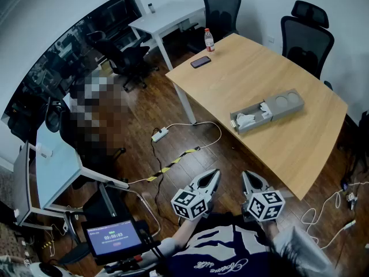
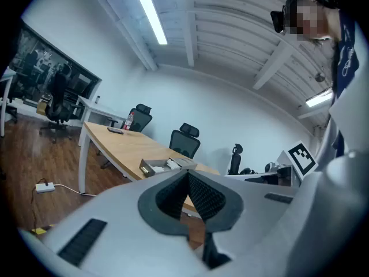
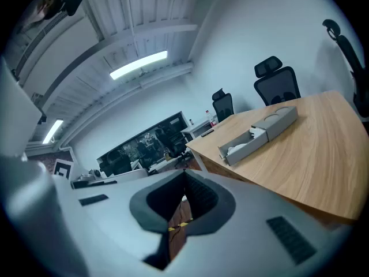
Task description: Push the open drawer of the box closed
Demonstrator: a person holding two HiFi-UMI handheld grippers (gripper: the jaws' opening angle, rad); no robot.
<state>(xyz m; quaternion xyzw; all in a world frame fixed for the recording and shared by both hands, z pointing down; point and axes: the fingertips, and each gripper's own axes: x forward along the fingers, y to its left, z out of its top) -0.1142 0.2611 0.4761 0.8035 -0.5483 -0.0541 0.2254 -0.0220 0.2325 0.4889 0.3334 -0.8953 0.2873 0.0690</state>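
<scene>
A grey box [image 1: 281,106] lies on the wooden table [image 1: 253,68], with its drawer [image 1: 249,120] pulled out toward the table's near-left edge; white items lie in the drawer. Both grippers hang low by the person's body, well short of the table. My left gripper [image 1: 214,175] and right gripper [image 1: 245,176] are shut with nothing between them. In the left gripper view the box [image 2: 168,165] shows beyond the shut left gripper [image 2: 187,175]. In the right gripper view the box [image 3: 275,122] and its open drawer [image 3: 243,146] lie to the right of the shut right gripper [image 3: 184,175].
A phone [image 1: 200,62] and a bottle [image 1: 209,40] sit at the table's far corner. Black chairs [image 1: 305,36] stand behind it. On the floor lie a power strip [image 1: 159,134], cables and striped tape [image 1: 170,165]. A small screen [image 1: 112,238] is at bottom left.
</scene>
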